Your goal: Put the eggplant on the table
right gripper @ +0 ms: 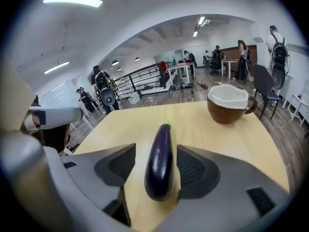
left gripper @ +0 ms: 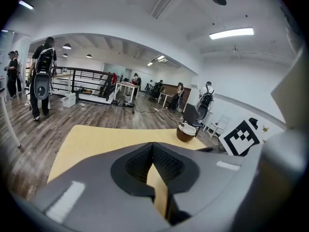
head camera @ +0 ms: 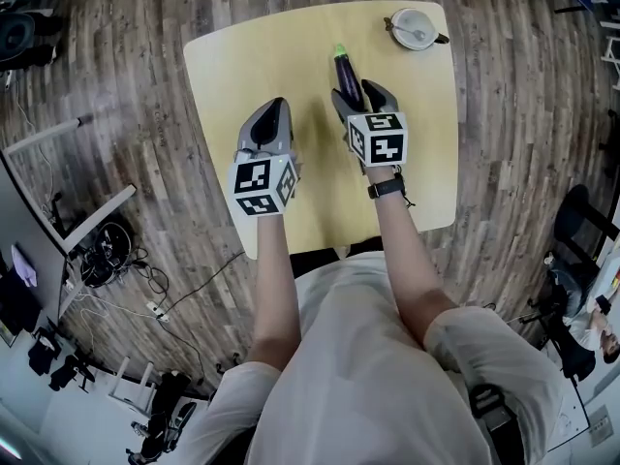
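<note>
A dark purple eggplant [head camera: 345, 71] with a green stem lies along the pale wooden table [head camera: 242, 56], stem end pointing away from me. It sits between the jaws of my right gripper [head camera: 360, 93], which stands open: in the right gripper view the eggplant [right gripper: 160, 161] lies close to the right pad, and bare table shows between it and the left pad. My left gripper [head camera: 271, 112] hovers beside it to the left over the table's middle. In the left gripper view the tips of the left gripper [left gripper: 153, 146] meet with nothing between them.
A brown cup [head camera: 415, 29] with a white top and a spoon stands at the table's far right corner, also the cup [right gripper: 227, 103] ahead of the eggplant. Wood floor surrounds the table. Cables and gear lie at the left; people stand far off in the room.
</note>
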Tool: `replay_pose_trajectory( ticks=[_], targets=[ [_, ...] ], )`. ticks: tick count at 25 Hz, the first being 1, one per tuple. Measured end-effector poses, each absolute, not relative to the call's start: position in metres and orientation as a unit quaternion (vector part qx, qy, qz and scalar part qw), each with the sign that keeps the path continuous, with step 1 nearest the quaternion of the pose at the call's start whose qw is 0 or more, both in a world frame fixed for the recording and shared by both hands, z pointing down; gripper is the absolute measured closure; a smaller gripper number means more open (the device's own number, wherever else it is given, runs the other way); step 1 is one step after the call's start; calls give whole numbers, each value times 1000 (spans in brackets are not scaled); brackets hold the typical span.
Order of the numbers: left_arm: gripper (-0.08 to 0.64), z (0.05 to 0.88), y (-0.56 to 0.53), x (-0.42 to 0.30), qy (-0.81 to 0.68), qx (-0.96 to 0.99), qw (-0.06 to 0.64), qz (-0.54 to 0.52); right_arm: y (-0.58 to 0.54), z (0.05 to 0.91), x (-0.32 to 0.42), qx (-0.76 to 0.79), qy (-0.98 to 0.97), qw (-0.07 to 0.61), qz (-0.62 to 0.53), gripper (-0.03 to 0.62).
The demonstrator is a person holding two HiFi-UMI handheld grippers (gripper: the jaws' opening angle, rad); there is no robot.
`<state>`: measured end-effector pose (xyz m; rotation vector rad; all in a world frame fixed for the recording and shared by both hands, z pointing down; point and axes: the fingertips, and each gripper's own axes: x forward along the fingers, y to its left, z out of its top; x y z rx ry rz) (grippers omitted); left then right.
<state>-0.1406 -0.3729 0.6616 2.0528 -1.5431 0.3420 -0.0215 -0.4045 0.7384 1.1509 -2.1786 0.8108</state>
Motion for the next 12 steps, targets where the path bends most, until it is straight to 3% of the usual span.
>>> replay_pose_trajectory(
  ticks=[12],
  targets=[
    [552, 607, -341, -141, -580, 771, 237, 108, -372, 645, 2, 490, -807, 224, 243, 356]
  ],
)
